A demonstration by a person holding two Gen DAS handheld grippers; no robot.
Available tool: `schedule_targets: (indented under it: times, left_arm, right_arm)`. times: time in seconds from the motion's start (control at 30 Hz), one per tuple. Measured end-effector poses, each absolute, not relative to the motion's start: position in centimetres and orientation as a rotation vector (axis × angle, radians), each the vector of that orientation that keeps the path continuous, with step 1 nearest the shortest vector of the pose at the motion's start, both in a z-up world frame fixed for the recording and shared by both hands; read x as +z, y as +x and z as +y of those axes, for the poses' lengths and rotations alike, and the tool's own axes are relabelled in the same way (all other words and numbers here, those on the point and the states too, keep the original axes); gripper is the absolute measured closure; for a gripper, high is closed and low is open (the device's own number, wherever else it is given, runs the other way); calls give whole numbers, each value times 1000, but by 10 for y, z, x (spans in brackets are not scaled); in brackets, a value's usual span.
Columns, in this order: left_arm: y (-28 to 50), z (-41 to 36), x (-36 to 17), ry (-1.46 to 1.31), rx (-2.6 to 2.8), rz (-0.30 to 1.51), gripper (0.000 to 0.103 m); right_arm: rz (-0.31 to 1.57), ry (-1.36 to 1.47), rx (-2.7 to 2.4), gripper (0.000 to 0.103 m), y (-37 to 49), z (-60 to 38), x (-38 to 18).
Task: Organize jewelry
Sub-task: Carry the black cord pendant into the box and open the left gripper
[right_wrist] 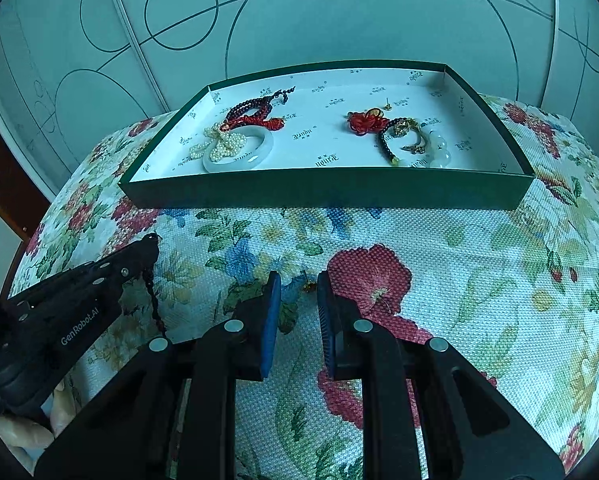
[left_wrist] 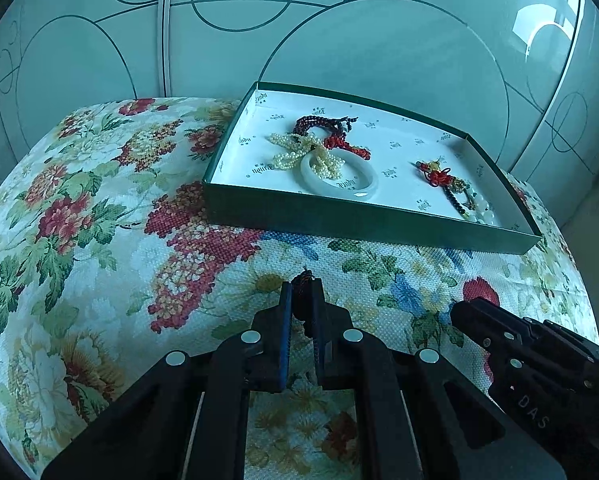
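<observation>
A green box (left_wrist: 339,216) (right_wrist: 327,192) with a white lining sits at the back of the floral cushion. It holds a white bangle (left_wrist: 363,190) (right_wrist: 259,148), a pearl strand (left_wrist: 295,152) (right_wrist: 223,142), a dark red bead bracelet with red cord (left_wrist: 323,126) (right_wrist: 251,114), a red knot charm (left_wrist: 439,176) (right_wrist: 365,120) and a dark bead bracelet (right_wrist: 387,146). My left gripper (left_wrist: 302,288) (right_wrist: 151,240) is shut on a dark bead string (right_wrist: 155,300) that hangs from it. My right gripper (right_wrist: 298,284) (left_wrist: 455,308) is open over a small gold piece (right_wrist: 308,287) on the cushion.
The floral cushion (left_wrist: 99,220) (right_wrist: 479,280) fills the foreground and curves down at its sides. A pale glass panel with circle lines (left_wrist: 339,32) (right_wrist: 339,12) stands right behind the box.
</observation>
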State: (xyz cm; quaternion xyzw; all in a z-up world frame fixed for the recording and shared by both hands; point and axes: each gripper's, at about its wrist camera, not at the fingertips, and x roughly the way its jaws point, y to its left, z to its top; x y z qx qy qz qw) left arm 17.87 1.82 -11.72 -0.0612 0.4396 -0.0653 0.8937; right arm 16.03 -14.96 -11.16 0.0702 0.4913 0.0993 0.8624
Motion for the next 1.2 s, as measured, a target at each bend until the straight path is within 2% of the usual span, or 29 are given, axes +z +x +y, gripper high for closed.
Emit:
schedule_targets:
  times: [0.23, 0.27, 0.3, 0.7, 1.2]
  left_arm:
    - [180, 19, -118, -140, -138, 922, 94]
    - [180, 20, -118, -140, -138, 922, 94]
    - [180, 20, -118, -139, -139, 921, 94]
    - [178, 17, -113, -116, -144, 902, 94]
    - [157, 4, -73, -73, -185, 840, 94]
  right_arm:
    - [1022, 115, 202, 85, 162, -147, -112]
    - [1022, 109, 197, 87, 162, -146, -112]
    - [1024, 108, 197, 95, 162, -146, -113]
    - [1002, 121, 168, 95, 151, -155, -107]
    - [947, 159, 149, 95, 124, -173, -72]
